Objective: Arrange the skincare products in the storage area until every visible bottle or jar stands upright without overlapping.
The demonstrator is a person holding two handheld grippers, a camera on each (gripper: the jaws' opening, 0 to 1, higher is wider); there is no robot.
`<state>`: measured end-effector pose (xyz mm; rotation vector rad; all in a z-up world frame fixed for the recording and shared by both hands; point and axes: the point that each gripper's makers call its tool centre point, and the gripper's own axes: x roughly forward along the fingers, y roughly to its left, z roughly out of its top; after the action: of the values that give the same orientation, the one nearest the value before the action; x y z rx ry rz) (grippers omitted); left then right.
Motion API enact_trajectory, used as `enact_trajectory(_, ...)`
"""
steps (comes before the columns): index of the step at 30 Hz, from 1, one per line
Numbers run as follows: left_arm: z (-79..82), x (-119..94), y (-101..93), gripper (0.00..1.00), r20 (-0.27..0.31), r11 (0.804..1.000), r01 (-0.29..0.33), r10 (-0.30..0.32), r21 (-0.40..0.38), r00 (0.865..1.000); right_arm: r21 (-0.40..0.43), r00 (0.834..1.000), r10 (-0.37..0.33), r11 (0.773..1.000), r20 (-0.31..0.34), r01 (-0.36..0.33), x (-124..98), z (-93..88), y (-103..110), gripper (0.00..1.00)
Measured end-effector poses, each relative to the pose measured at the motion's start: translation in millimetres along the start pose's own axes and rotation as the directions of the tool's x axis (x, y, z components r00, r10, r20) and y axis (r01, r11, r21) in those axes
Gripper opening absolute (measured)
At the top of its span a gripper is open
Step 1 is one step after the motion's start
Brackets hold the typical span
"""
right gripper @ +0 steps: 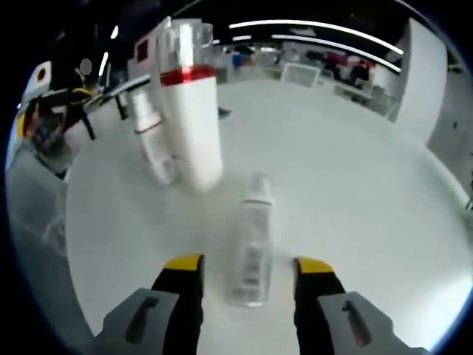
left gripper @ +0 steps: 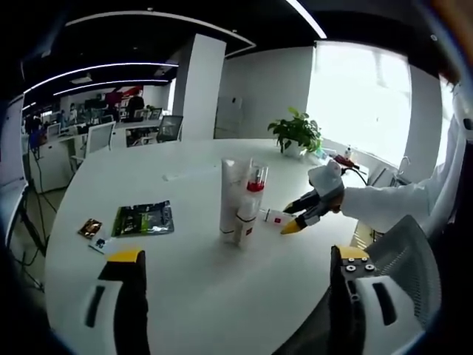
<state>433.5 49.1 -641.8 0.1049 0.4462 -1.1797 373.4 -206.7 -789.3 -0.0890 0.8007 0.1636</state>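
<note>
Lying flat on the white table is a small clear bottle, sitting right between the right gripper's two yellow-tipped jaws, which are spread wide with nothing held. Its long axis is running straight ahead along the jaws, cap pointing away, base nearest the camera, so the jaws are flanking its sides across the short width. Ahead and a bit left of these tongs, a tall white bottle with a red band and a smaller bottle beside it are standing upright, close together. In the left gripper view the same right gripper is coming in from the right, tips down at the lying bottle, just beside the standing group. The left gripper is hanging back, jaws wide and empty, well apart from the bottles, so the right one is clearly nearer. Judging from this, closing across the bottle and tipping it up is the next step. Off to the left gripper's left, a green packet is lying flat, and far ahead a potted plant is standing.
</note>
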Motion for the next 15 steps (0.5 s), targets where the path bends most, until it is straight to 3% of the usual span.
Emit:
enact_trajectory(6,0.3,1,-3.6,0.99,-0.003,1.0,0.004,-0.004,0.003,1.0,0.002,1.0,-0.01,1.0,0.024,0.01,0,1.1,-4,0.34)
enact_trajectory(15,0.5,3,-14.6,0.99,-0.013,1.0,0.018,-0.018,0.008,1.0,-0.001,0.999,-0.016,1.0,0.028,0.016,-1,0.2,-2,0.31)
